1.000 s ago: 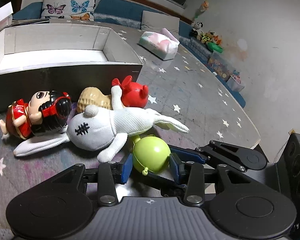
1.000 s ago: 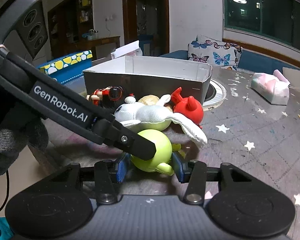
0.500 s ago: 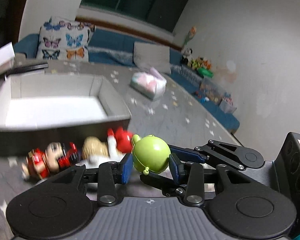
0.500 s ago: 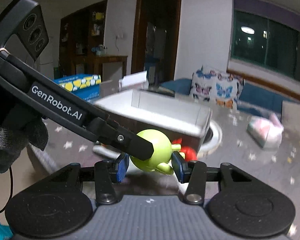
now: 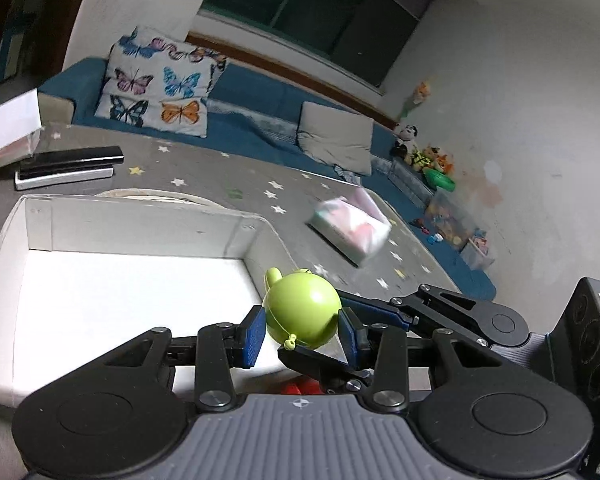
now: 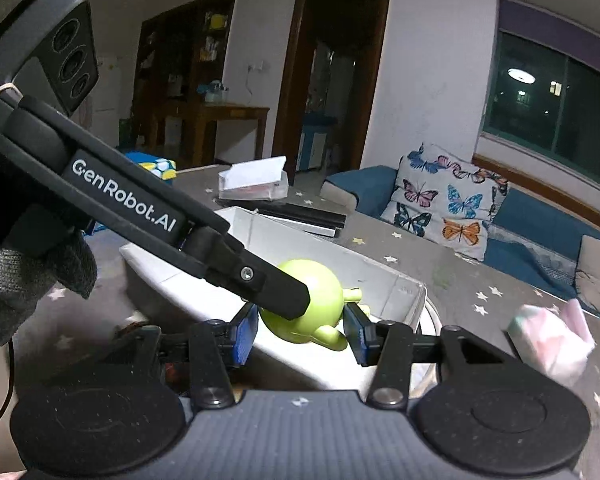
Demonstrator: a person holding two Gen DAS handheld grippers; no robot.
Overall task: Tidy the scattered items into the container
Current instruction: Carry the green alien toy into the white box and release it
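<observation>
Both tongs, left (image 5: 302, 330) and right (image 6: 302, 330), grip one green toy (image 5: 302, 316) above the white box (image 5: 140, 228).

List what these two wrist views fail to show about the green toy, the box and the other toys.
- Green toy: in the right wrist view the left hand-held gripper's finger covers its near upper side.
- Red toy: left wrist view shows only a sliver; the left hand-held gripper hides the rest.
- White box: its near wall is hidden by both gripper bodies.
- Tissue pack: blurred, print unreadable.
</observation>
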